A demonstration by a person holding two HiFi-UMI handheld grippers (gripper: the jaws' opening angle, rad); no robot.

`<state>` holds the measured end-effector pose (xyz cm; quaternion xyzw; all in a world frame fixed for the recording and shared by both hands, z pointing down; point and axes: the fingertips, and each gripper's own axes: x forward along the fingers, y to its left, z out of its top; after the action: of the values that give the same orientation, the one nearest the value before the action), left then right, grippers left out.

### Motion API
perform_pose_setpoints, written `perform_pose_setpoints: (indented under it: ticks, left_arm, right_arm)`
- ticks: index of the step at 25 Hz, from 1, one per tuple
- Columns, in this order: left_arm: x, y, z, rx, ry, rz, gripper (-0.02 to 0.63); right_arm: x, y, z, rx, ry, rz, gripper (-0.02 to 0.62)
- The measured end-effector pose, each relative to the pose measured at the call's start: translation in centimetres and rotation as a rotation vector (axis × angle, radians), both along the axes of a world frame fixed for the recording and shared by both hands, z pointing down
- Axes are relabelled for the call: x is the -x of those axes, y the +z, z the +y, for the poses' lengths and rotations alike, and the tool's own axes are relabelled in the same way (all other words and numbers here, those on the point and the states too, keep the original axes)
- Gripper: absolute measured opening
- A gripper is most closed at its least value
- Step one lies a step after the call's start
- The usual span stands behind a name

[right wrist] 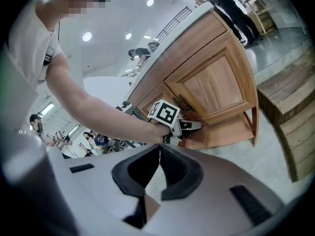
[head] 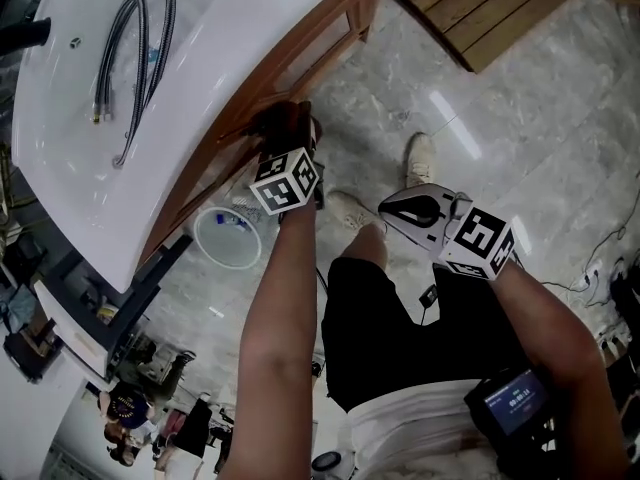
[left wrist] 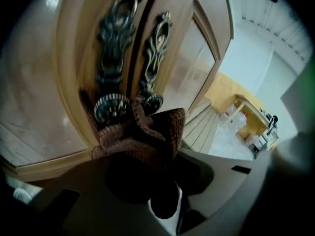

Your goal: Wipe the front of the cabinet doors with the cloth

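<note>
Right gripper (right wrist: 158, 150): low by the person's knee, well apart from the cabinet; its own view shows the fingers (right wrist: 179, 173) pressed together with nothing between them
Left gripper (head: 288, 133): at the end of an outstretched arm, against the cabinet front; fingers clamped on the cloth, which bunches over them
Cloth (left wrist: 147, 132): brown knit, pressed to the doors where they meet, touching the round lower ends of the handles
Handles (left wrist: 118, 58): ornate dark metal, one on each side of the seam; only the left gripper view shows them close, and blurred
Cabinet doors (right wrist: 211, 85): the right gripper view alone shows the whole panelled wooden front, with a low shelf and a corner leg beneath; the head view catches just the upper edge
Counter (head: 220, 28): white, overhanging the doors; its top shows only in the head view, with braided hoses (head: 140, 48) lying on it
Floor (head: 520, 118): pale marble, open on the person's right
Wooden steps (head: 480, 8): beyond the cabinet's far corner, closing that side
</note>
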<state>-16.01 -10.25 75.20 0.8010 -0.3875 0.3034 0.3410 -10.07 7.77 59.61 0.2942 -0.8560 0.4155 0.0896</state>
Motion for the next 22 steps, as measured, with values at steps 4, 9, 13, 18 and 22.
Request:
perform_pose_setpoints:
  ticks: [4, 9, 13, 18, 22]
  left_arm:
    - [-0.6, -4.2, 0.1, 0.004, -0.065, 0.046, 0.121]
    - [0.7, -7.9, 1.5, -0.004, -0.074, -0.015, 0.121]
    - [0.7, -10.7, 1.6, -0.044, -0.108, -0.01, 0.121]
    - [0.6, -14.9, 1.6, -0.088, -0.245, 0.047, 0.117]
    - [1.3, -16.6, 1.6, -0.122, -0.286, 0.036, 0.118]
  right_arm:
    - [-0.4, -1.6, -0.5, 0.008, -0.024, -0.021, 0.014]
    - [-0.2, -2.9, -0.2, 0.022, -0.062, -0.052, 0.014]
    - [-2.0, -3.2, -1.1, 0.021, -0.081, -0.052, 0.014]
    - [-4.9, -3.5, -2.1, 0.022, -0.071, -0.031, 0.014]
    - [-5.0, -3.6, -2.4, 0.016, -0.082, -0.008, 0.014]
